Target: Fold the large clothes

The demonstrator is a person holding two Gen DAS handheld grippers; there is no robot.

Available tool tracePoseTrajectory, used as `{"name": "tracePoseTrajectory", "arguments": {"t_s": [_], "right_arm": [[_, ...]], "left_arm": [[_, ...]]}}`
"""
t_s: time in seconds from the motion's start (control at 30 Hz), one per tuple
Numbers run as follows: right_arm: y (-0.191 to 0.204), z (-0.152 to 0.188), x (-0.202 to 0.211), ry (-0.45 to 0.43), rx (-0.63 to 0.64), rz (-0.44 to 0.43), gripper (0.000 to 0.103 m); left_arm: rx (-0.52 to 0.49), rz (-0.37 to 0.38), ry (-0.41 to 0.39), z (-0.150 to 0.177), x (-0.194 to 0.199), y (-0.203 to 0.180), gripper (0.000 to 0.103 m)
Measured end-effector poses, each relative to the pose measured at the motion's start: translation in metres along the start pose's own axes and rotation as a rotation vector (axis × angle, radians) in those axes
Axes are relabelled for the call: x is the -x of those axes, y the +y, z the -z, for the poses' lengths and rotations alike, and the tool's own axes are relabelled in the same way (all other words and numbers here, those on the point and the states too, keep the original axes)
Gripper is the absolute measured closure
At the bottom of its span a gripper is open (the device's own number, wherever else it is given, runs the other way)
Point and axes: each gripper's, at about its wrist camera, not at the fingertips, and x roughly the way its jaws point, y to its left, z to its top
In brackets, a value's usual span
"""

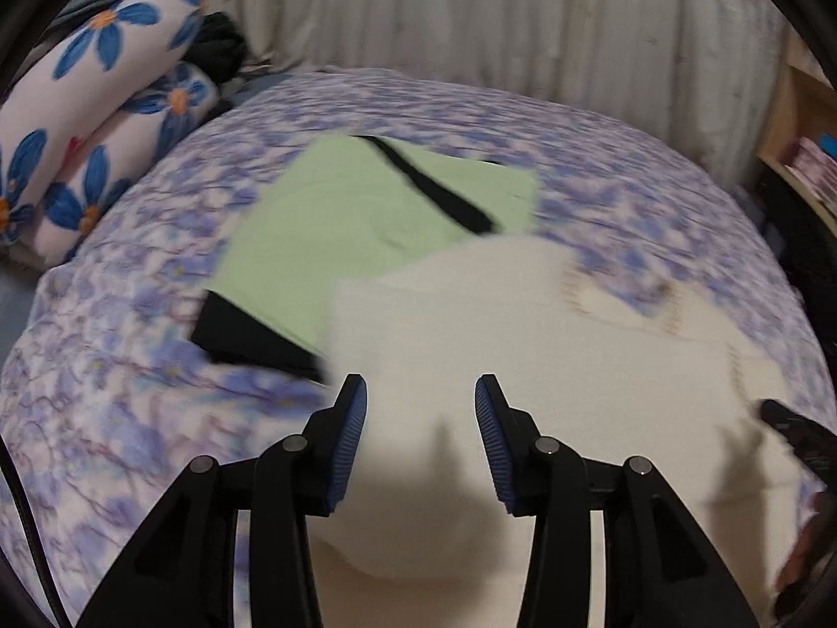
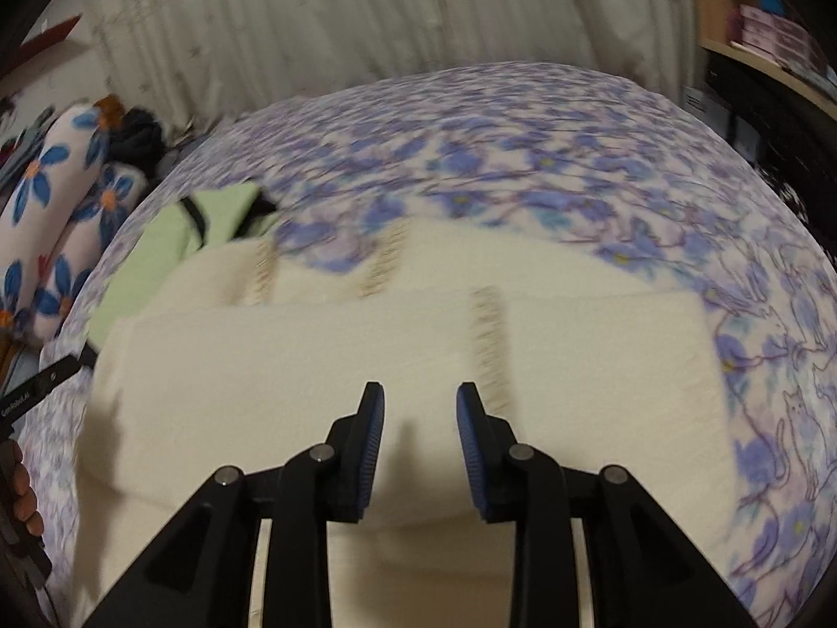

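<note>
Beyond both grippers' empty, parted jaws, cream garment (image 2: 366, 366) overlapping folded green garment (image 1: 335, 220) (blurred) on floral bedspread (image 2: 549, 167).

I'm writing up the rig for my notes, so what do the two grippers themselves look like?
The left gripper and right gripper match: matte black angular linkage arms with round silver pivot pins, and two fingers faced with ribbed blue pads. A thin black cable runs along the left one.
</note>
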Motion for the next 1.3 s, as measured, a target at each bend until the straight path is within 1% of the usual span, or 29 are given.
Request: {"name": "tracePoseTrajectory", "arguments": {"t_s": [0.1, 0.13, 0.17, 0.23, 0.3, 0.37, 0.4, 0.43, 0.47, 0.5, 0.53, 0.57, 0.6, 0.63, 0.67, 0.7, 0.73, 0.77, 0.83, 0.87, 0.9, 0.97, 1.03, 1.17, 1.3], "right_arm": [[0.031, 0.011, -0.004, 0.028, 0.036, -0.064, 0.075], [0.040, 0.015, -0.007, 0.037, 0.053, -0.085, 0.075], [0.046, 0.018, -0.009, 0.046, 0.065, -0.099, 0.074], [0.056, 0.025, -0.020, 0.073, 0.087, -0.102, 0.074], [0.058, 0.031, -0.032, 0.102, 0.091, -0.081, 0.074], [0.049, 0.035, -0.036, 0.091, 0.087, -0.060, 0.074], [0.044, 0.035, -0.035, 0.085, 0.087, -0.041, 0.074], [0.036, 0.034, -0.033, 0.078, 0.086, -0.009, 0.074], [0.024, 0.033, -0.031, 0.063, 0.077, 0.048, 0.074], [0.009, 0.032, -0.029, 0.051, 0.058, 0.101, 0.075], [-0.010, 0.032, -0.028, 0.047, 0.022, 0.132, 0.075], [-0.021, 0.032, -0.027, 0.048, -0.004, 0.126, 0.077], [-0.037, 0.032, -0.024, 0.051, -0.050, 0.082, 0.080], [-0.045, 0.032, -0.021, 0.051, -0.074, 0.063, 0.082], [-0.049, 0.033, -0.018, 0.052, -0.085, 0.056, 0.085], [-0.049, 0.034, -0.014, 0.053, -0.089, 0.050, 0.085], [-0.049, 0.035, -0.011, 0.054, -0.095, 0.047, 0.084], [-0.047, 0.037, -0.008, 0.054, -0.104, 0.044, 0.081], [-0.044, 0.040, -0.006, 0.058, -0.104, 0.075, 0.079], [-0.044, 0.041, -0.006, 0.059, -0.102, 0.082, 0.075], [-0.043, 0.043, -0.005, 0.061, -0.103, 0.083, 0.073], [-0.043, 0.044, -0.005, 0.072, -0.110, 0.079, 0.073], [-0.044, 0.047, 0.000, 0.075, -0.117, 0.074, 0.073], [-0.043, 0.048, 0.013, 0.072, -0.130, 0.046, 0.073], [-0.036, 0.048, 0.027, 0.051, -0.121, 0.043, 0.071]], "left_arm": [[-0.025, 0.055, 0.013, 0.016, 0.004, -0.032, 0.061], [-0.040, 0.072, 0.014, 0.023, 0.003, -0.043, 0.059], [-0.050, 0.077, 0.013, 0.028, 0.002, -0.051, 0.054], [-0.062, 0.066, 0.021, 0.043, -0.008, -0.064, 0.047], [-0.066, 0.044, 0.063, 0.055, -0.025, -0.069, 0.047], [-0.078, -0.022, 0.121, 0.064, -0.047, -0.065, 0.045], [-0.079, -0.042, 0.128, 0.066, -0.052, -0.061, 0.045], [-0.072, -0.043, 0.120, 0.067, -0.052, -0.055, 0.045], [-0.055, -0.041, 0.108, 0.065, -0.049, -0.047, 0.045], [-0.041, -0.066, 0.100, 0.064, -0.047, -0.039, 0.045], [-0.032, -0.094, 0.096, 0.063, -0.046, -0.033, 0.045], [-0.018, -0.107, 0.095, 0.062, -0.046, -0.025, 0.045], [0.002, -0.085, 0.099, 0.062, -0.045, -0.017, 0.045], [0.015, -0.061, 0.103, 0.062, -0.044, -0.011, 0.045], [0.014, -0.054, 0.104, 0.062, -0.044, -0.009, 0.045], [0.004, -0.058, 0.104, 0.062, -0.042, -0.009, 0.045], [-0.010, -0.072, 0.104, 0.063, -0.040, -0.011, 0.045], [-0.020, -0.082, 0.103, 0.064, -0.040, -0.011, 0.044], [-0.033, -0.103, 0.105, 0.066, -0.038, -0.015, 0.042], [-0.035, -0.106, 0.107, 0.065, -0.038, -0.015, 0.039], [-0.036, -0.102, 0.110, 0.066, -0.036, -0.016, 0.037], [-0.036, -0.095, 0.109, 0.065, -0.032, -0.018, 0.031], [-0.039, -0.089, 0.110, 0.066, -0.025, -0.019, 0.028], [-0.028, -0.085, 0.109, 0.067, -0.014, -0.019, 0.027], [-0.011, -0.068, 0.111, 0.068, -0.001, -0.018, 0.027]]}}
